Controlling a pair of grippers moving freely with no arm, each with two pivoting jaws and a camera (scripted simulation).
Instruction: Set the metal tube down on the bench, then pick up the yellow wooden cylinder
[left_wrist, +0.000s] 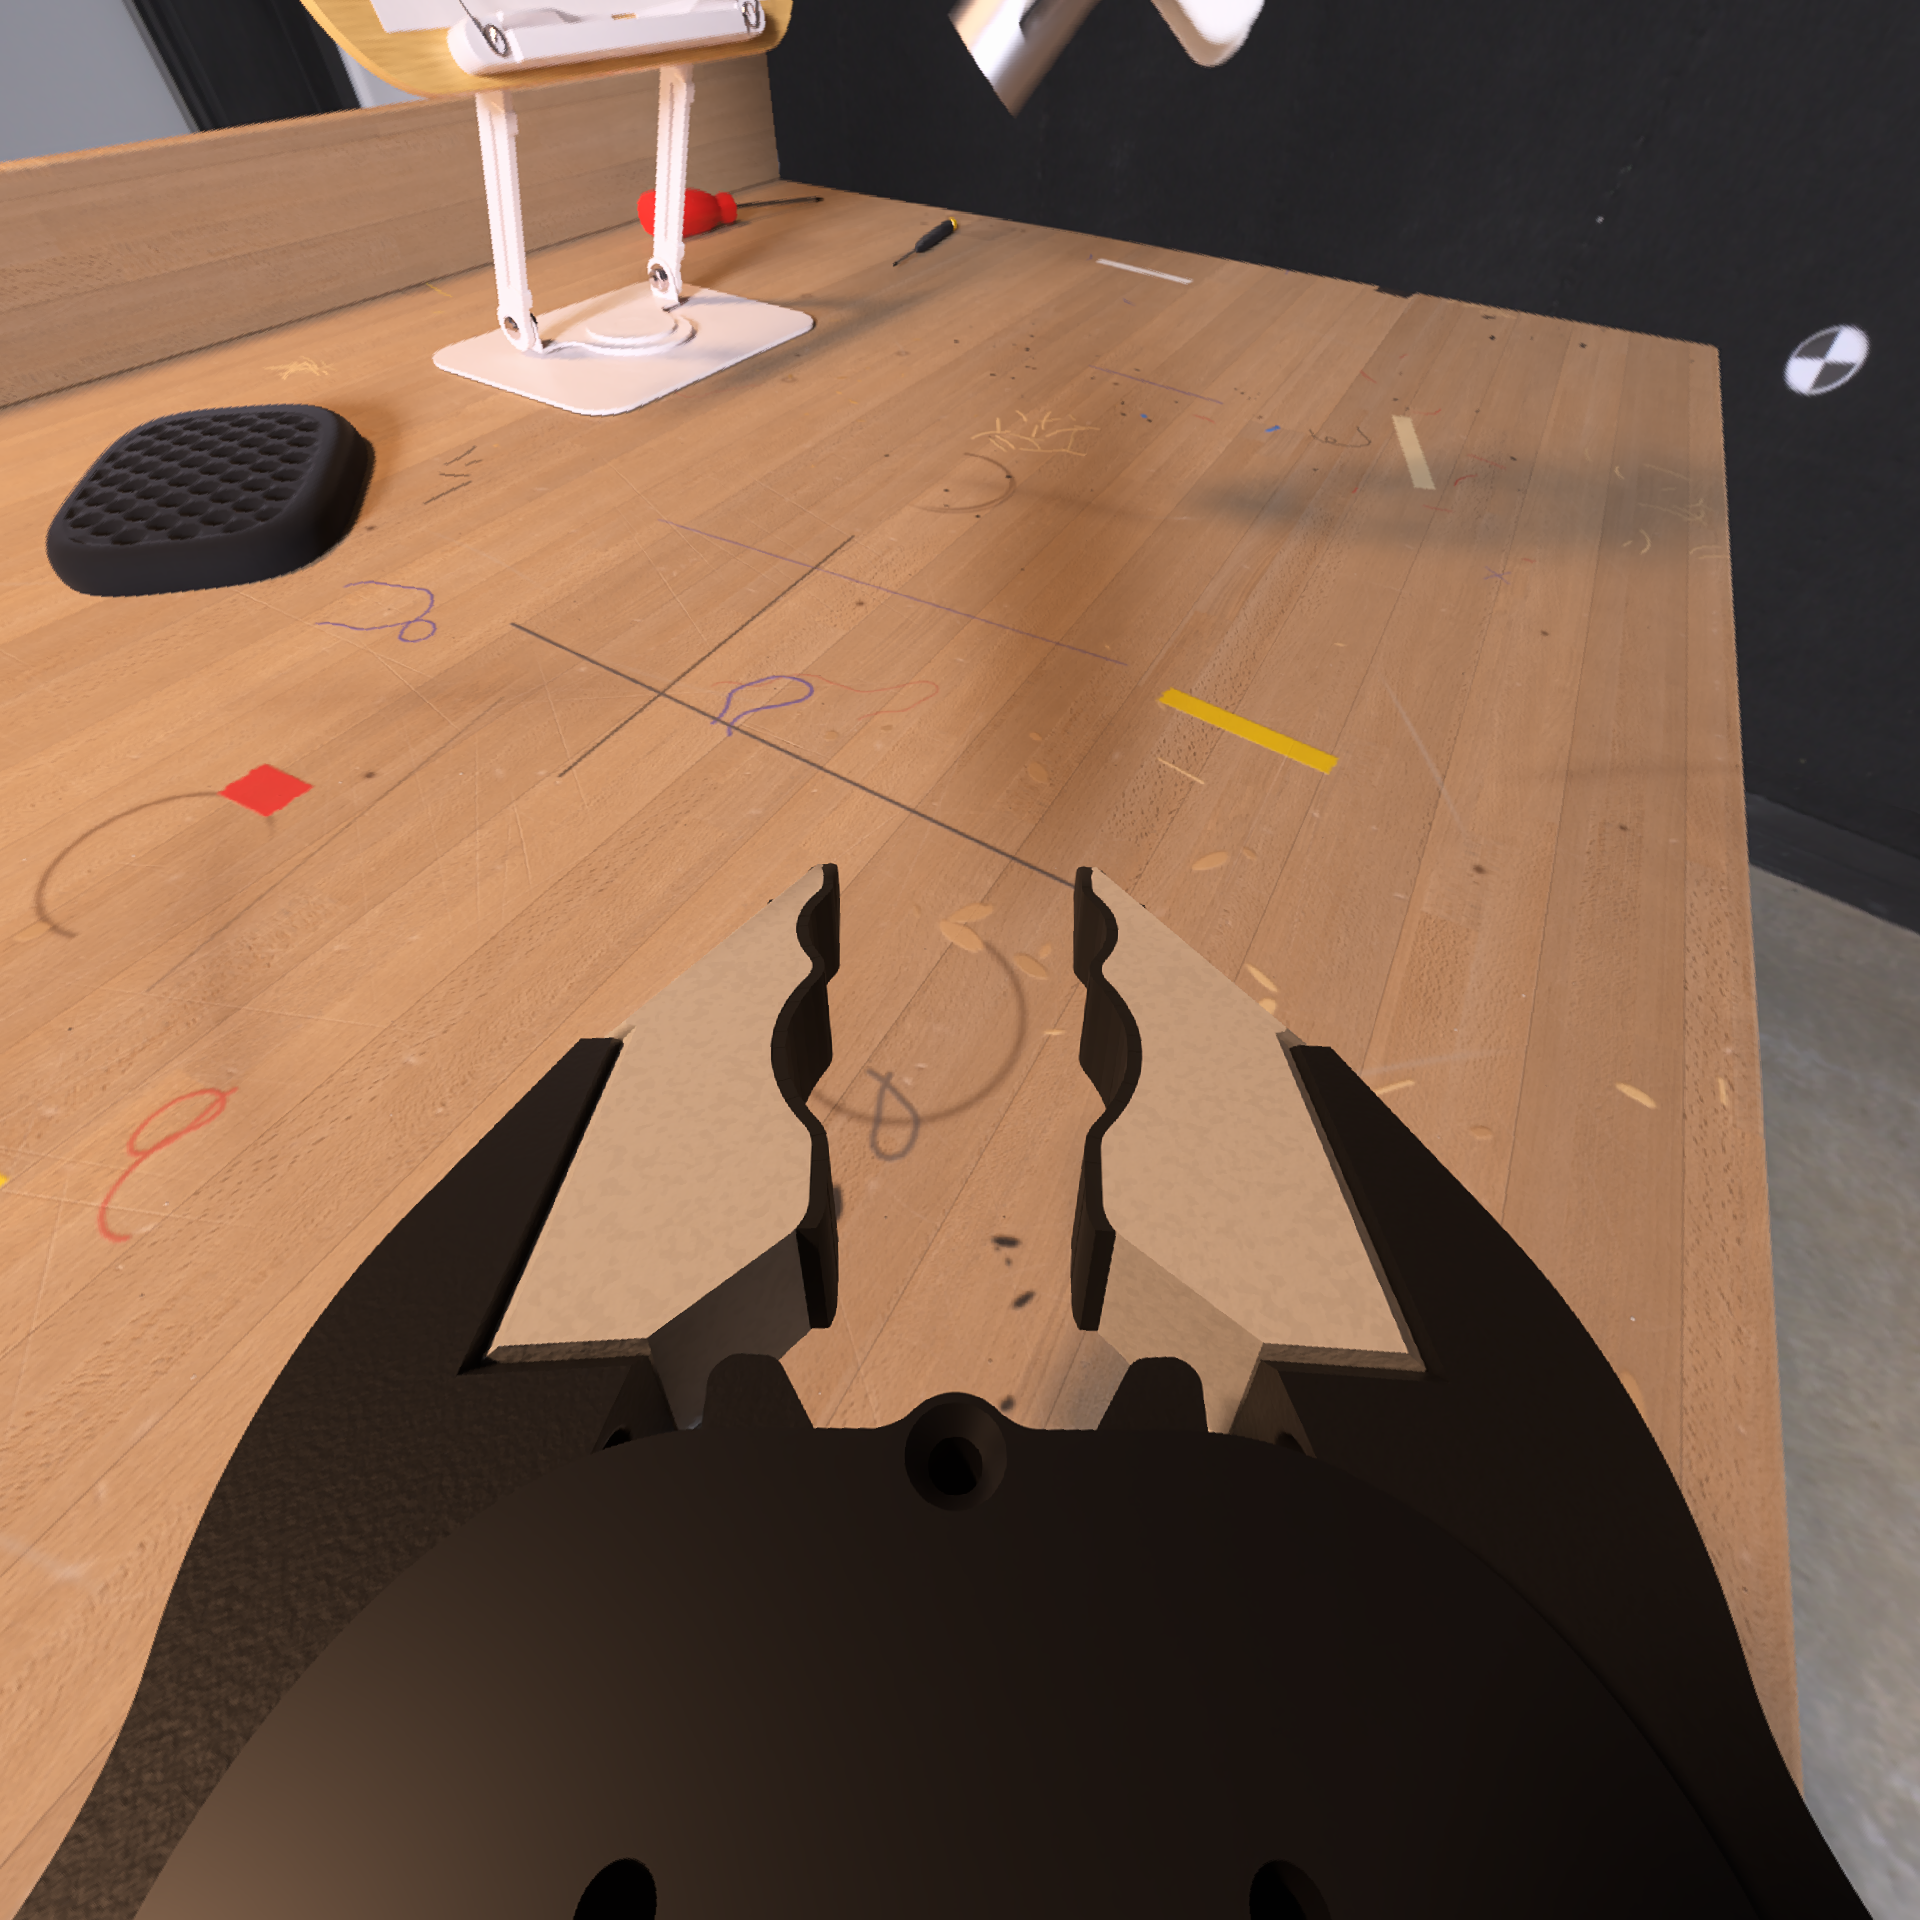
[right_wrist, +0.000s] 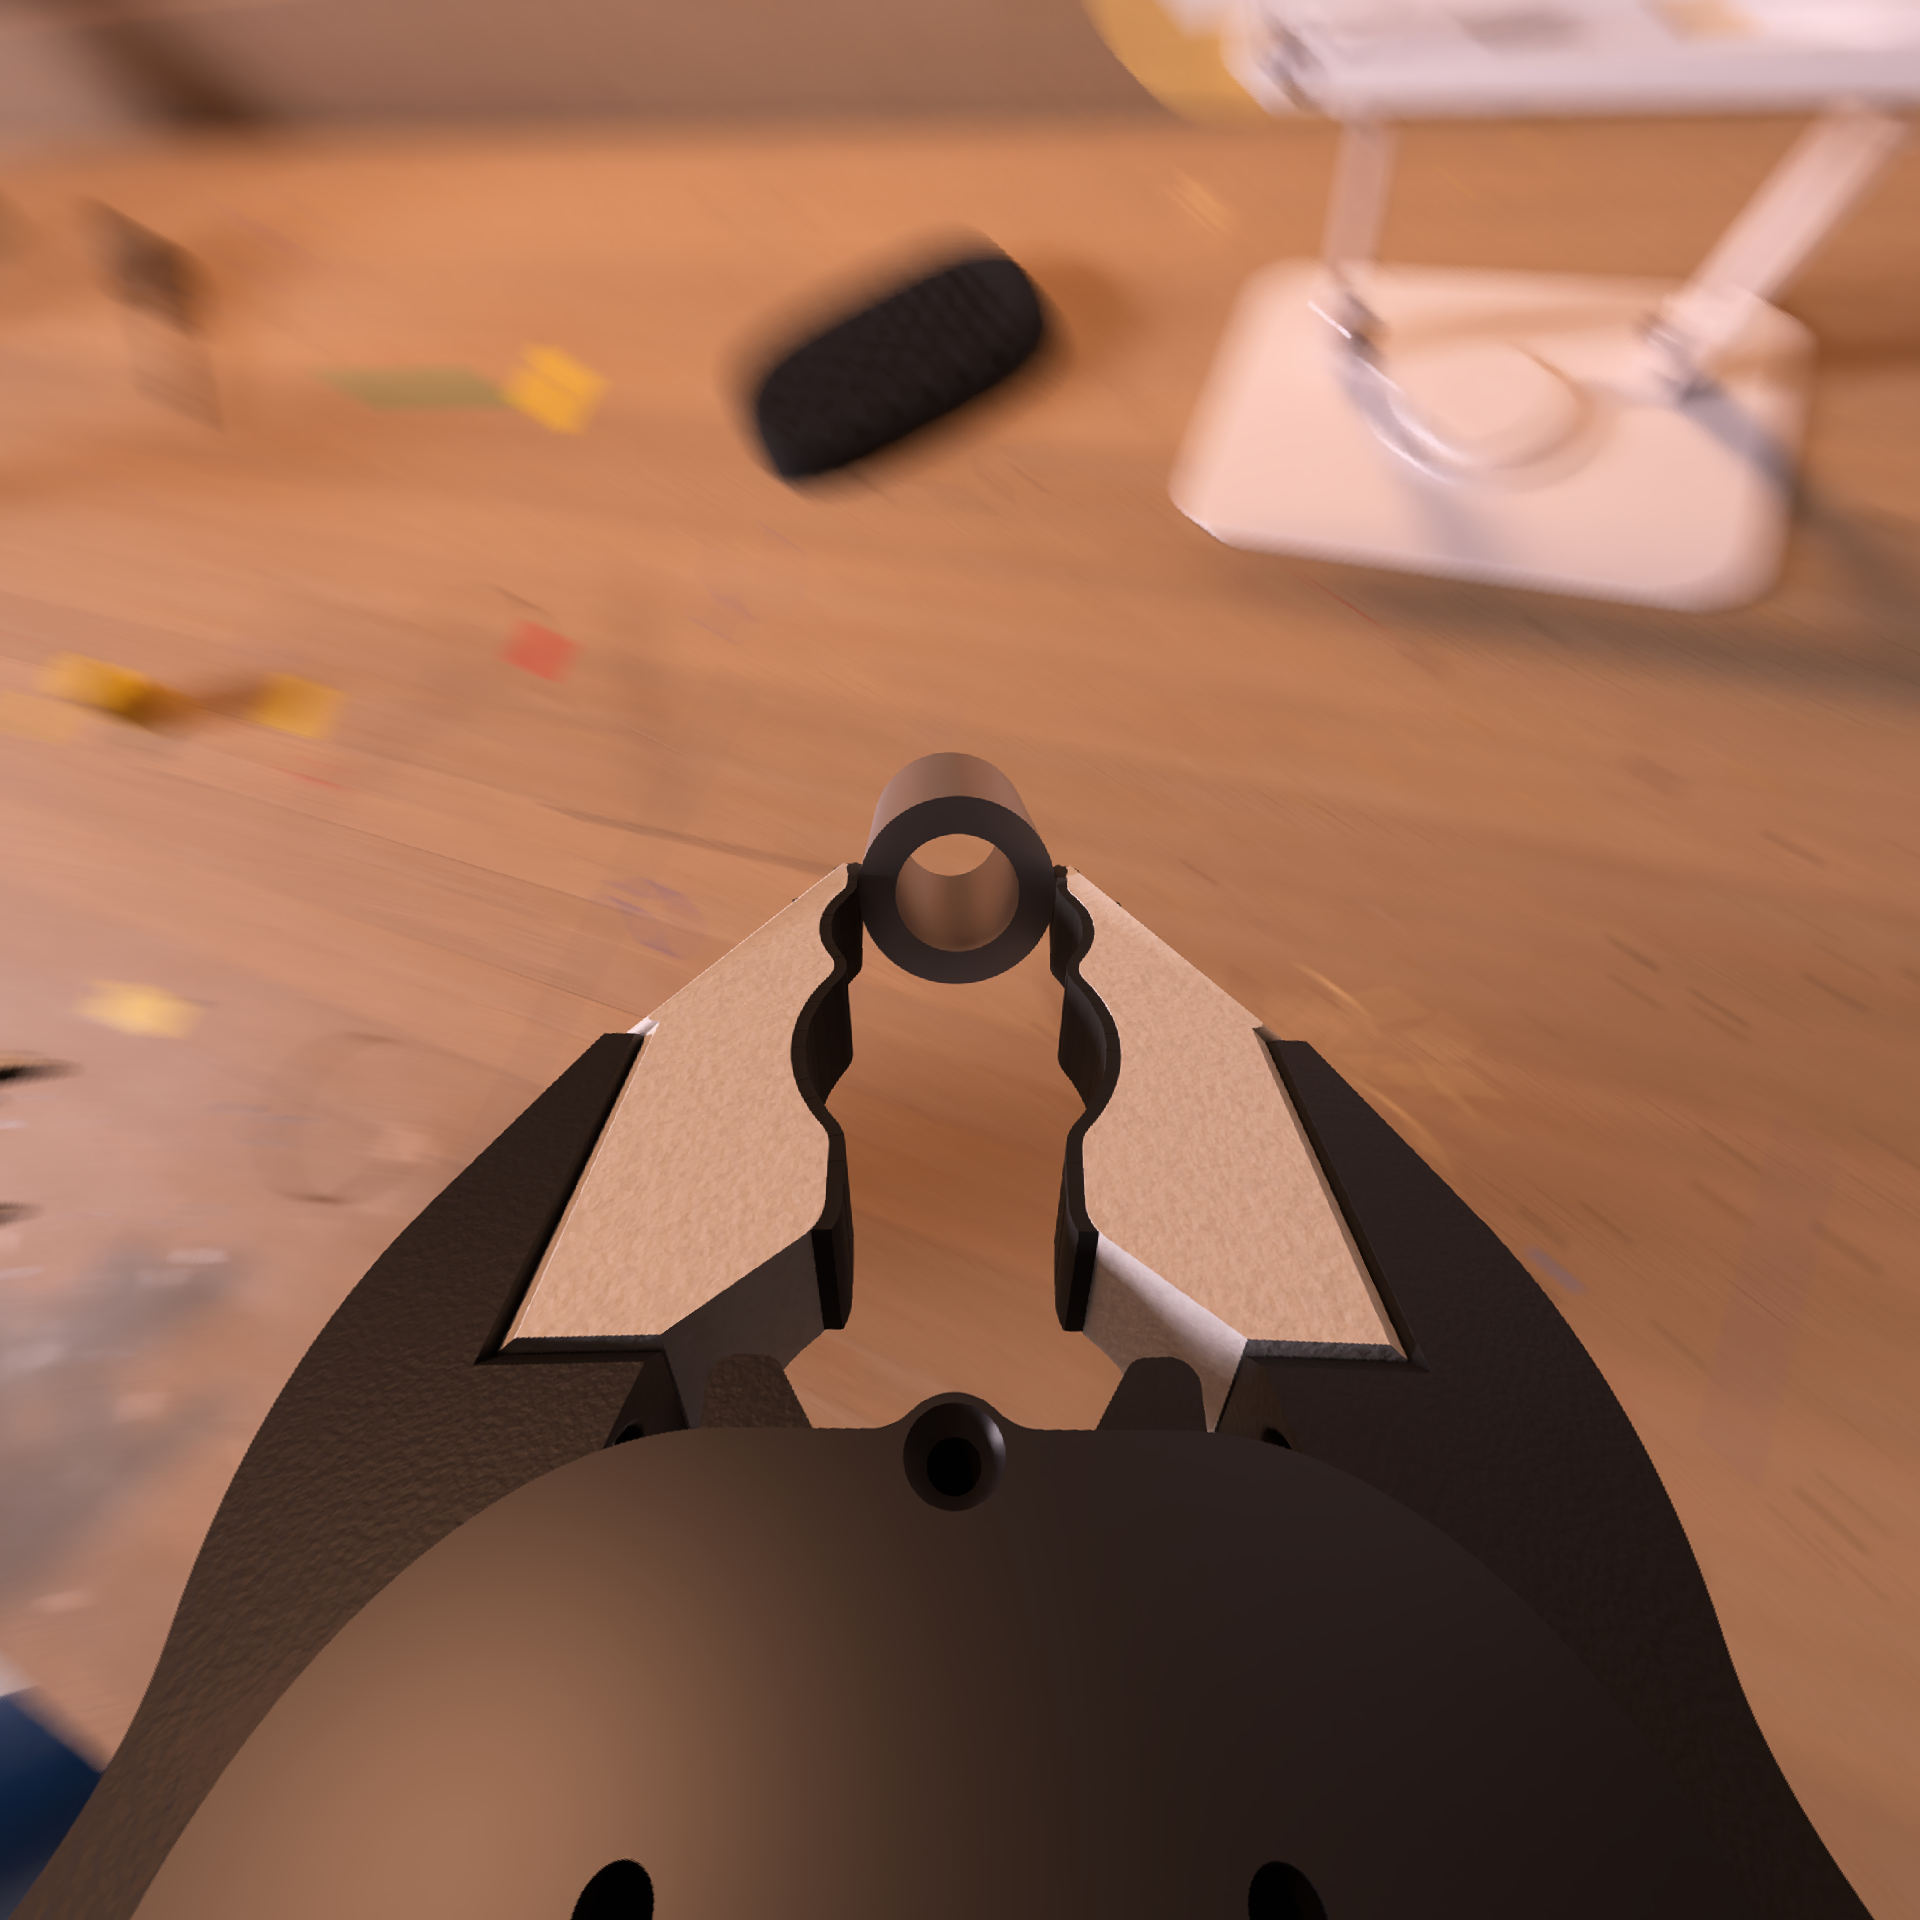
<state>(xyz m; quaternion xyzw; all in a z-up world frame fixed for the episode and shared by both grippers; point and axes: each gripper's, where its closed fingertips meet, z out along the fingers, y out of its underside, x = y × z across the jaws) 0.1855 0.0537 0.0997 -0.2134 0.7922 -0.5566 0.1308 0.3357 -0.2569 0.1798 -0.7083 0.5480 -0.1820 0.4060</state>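
My right gripper (right_wrist: 956, 883) is shut on the metal tube (right_wrist: 951, 790). It holds the tube at its fingertips above the wooden bench (right_wrist: 1351, 935), with the tube's open end facing the camera. In the left wrist view the same tube (left_wrist: 1003, 52) shows at the top edge, held high by pale fingers (left_wrist: 1205, 26). My left gripper (left_wrist: 956, 883) is open and empty, low over the bench (left_wrist: 1351, 935). I cannot make out the yellow wooden cylinder. Blurred yellow patches (right_wrist: 114, 686) lie at the left of the right wrist view.
A black honeycomb pad (left_wrist: 208, 499) and a white stand (left_wrist: 623, 343) sit toward the back of the bench. They also show in the right wrist view, the pad (right_wrist: 899, 364) and the stand (right_wrist: 1496, 436). A red-handled tool (left_wrist: 686, 211) and a small screwdriver (left_wrist: 925, 241) lie behind. The bench's right edge (left_wrist: 1745, 935) drops to the floor.
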